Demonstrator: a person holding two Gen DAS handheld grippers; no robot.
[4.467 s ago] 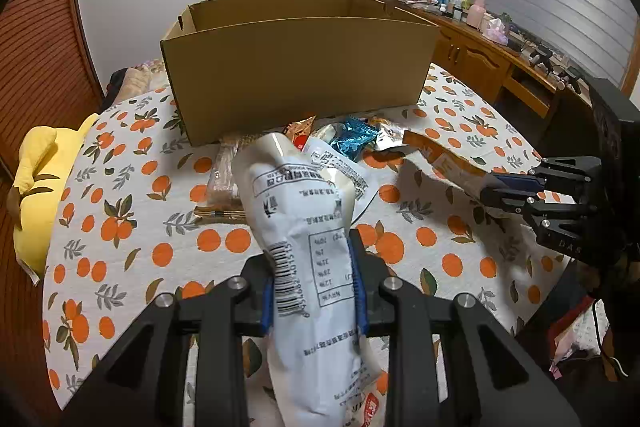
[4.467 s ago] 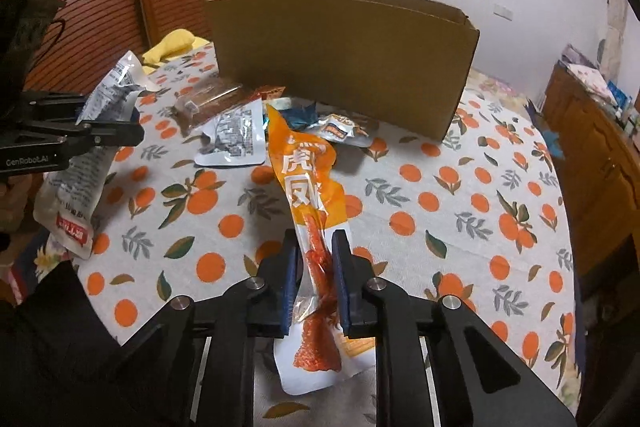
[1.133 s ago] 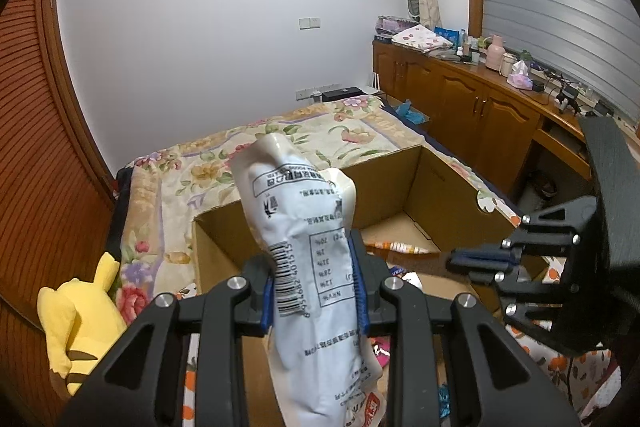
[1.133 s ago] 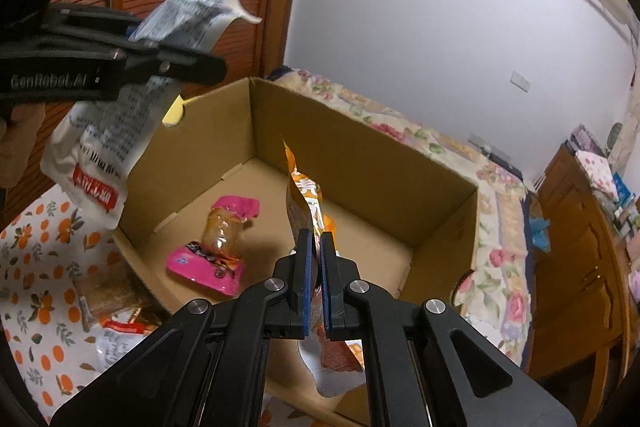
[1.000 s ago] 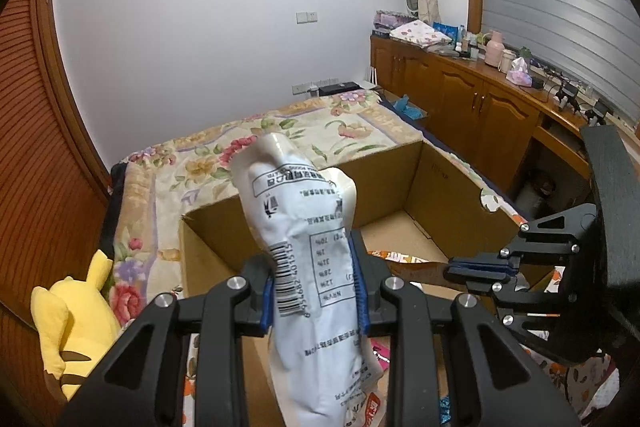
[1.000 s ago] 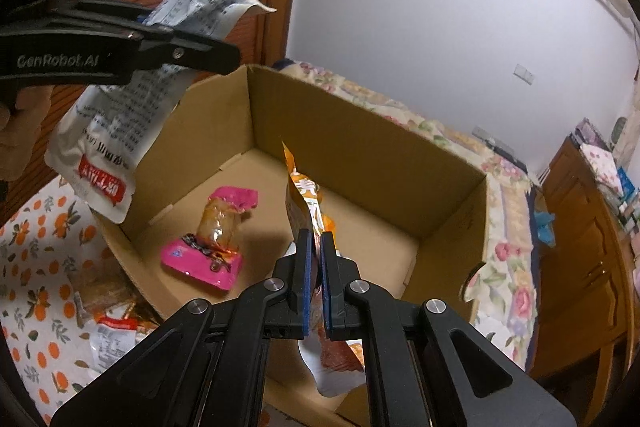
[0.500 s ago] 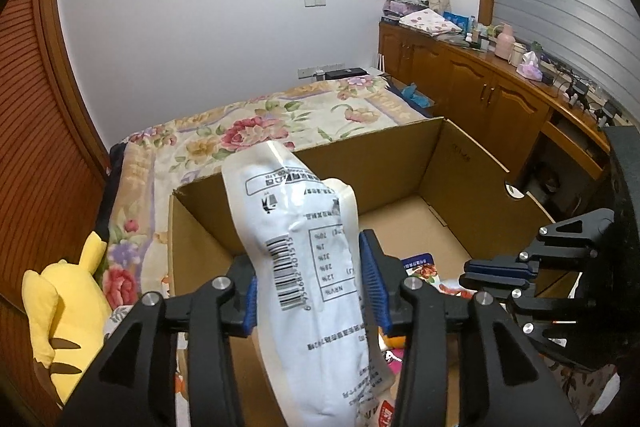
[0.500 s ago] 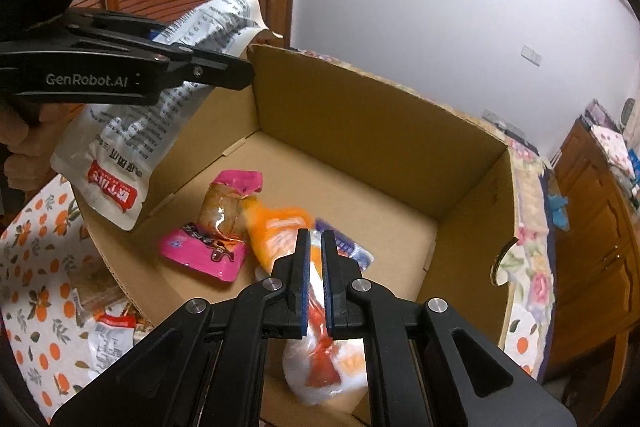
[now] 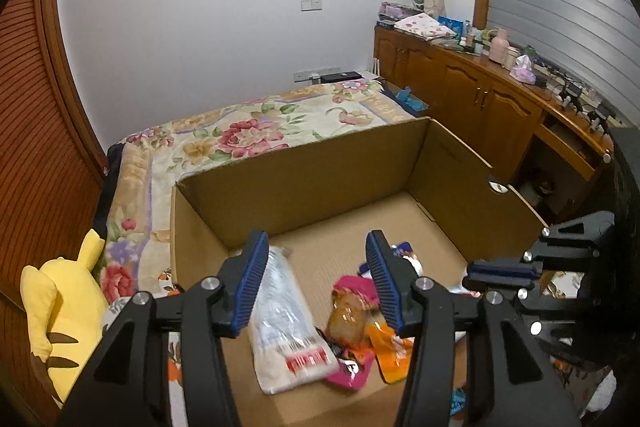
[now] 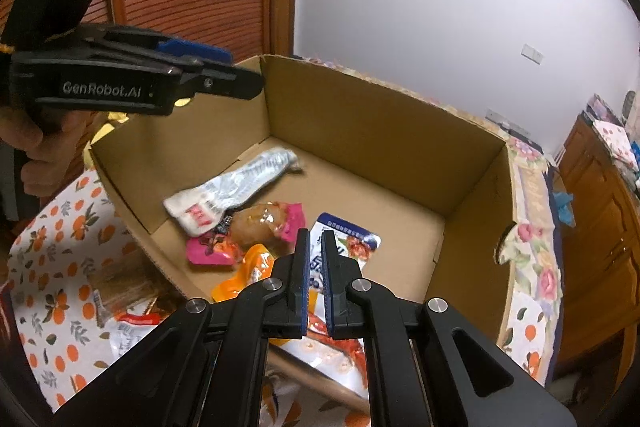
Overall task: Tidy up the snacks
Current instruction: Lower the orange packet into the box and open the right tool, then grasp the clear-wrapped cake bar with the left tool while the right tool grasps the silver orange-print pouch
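Observation:
The open cardboard box sits right below both grippers. My left gripper hovers over the box's left end, its jaws opening with nothing between them. Under it the white packet lies on the box floor, blurred. Beside it lie a pink packet, the orange packet and a blue-and-white packet. My right gripper is shut and empty above the box's near side.
The box stands on a table with an orange-print cloth. More snack packets lie on the cloth in front of the box. Beyond it are a yellow plush toy, a flowered bed and wooden cabinets.
My left jaws have spread and the white packet has dropped into the box. The orange packet left my right gripper and fell in beside the pink one. Both grippers stay over the box.

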